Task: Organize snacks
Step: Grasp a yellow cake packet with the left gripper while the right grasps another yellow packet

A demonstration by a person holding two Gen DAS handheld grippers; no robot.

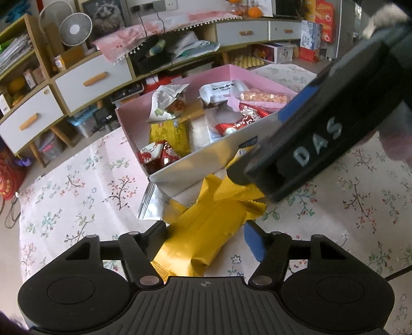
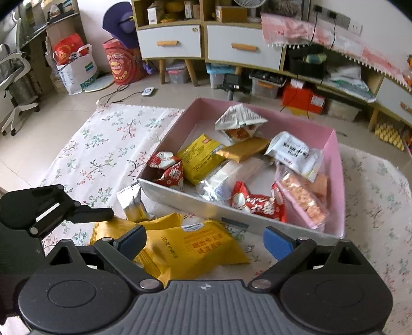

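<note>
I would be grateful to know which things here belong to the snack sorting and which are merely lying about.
Part of the job:
yellow snack packets
silver packet
pink box with snacks inside

Just lying about:
desk fan
oranges
red bag

floral cloth (image 2: pixel 103 144), pink box (image 2: pixel 337 165), yellow packets (image 2: pixel 195 247), silver packet (image 2: pixel 131 203)
</note>
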